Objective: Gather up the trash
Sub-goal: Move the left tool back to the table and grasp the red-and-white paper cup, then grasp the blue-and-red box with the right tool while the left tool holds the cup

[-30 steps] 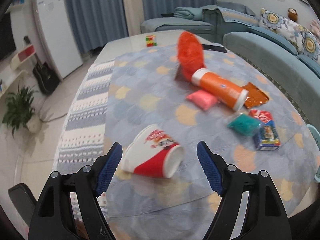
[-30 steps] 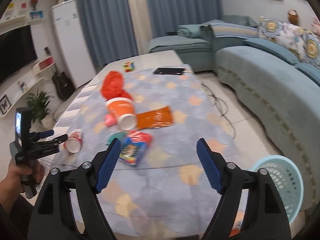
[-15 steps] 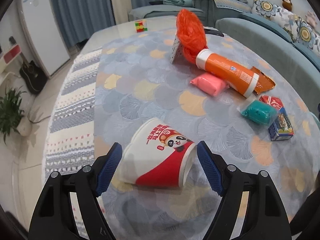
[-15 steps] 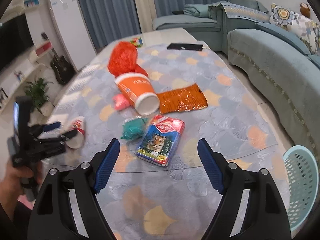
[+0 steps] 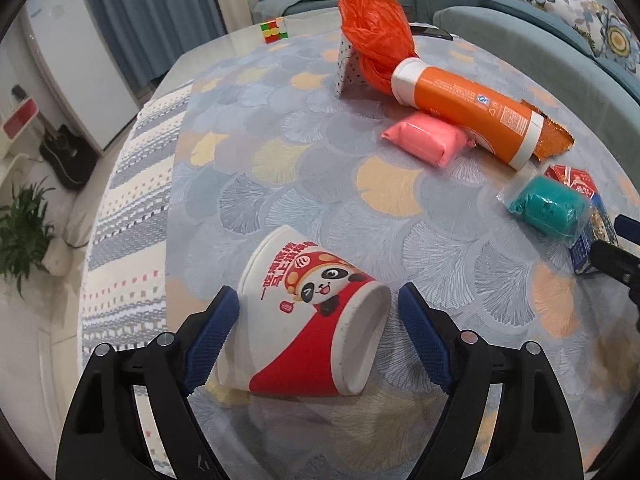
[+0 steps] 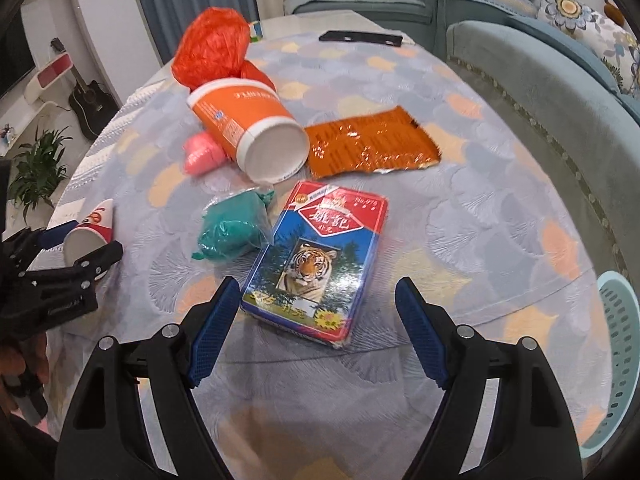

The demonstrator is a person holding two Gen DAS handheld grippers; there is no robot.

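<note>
A red-and-white paper cup with a panda print lies on its side on the table. My left gripper straddles it, jaws opening; the left pad is at the cup's side and the right pad stands clear of the rim. In the right wrist view the same cup sits between the left gripper's fingers. My right gripper is open above the table's near edge. A blue box with a tiger picture lies just ahead, its near end between the fingertips, untouched.
Further back on the patterned tablecloth lie a teal packet, a pink packet, an orange canister, an orange foil wrapper and an orange plastic bag. A light blue basket stands on the floor, right. A sofa flanks the table.
Both grippers came down and forward. The cup now lies between the left jaws instead of ahead of them. The tiger box has come up close to the right gripper's tips.
</note>
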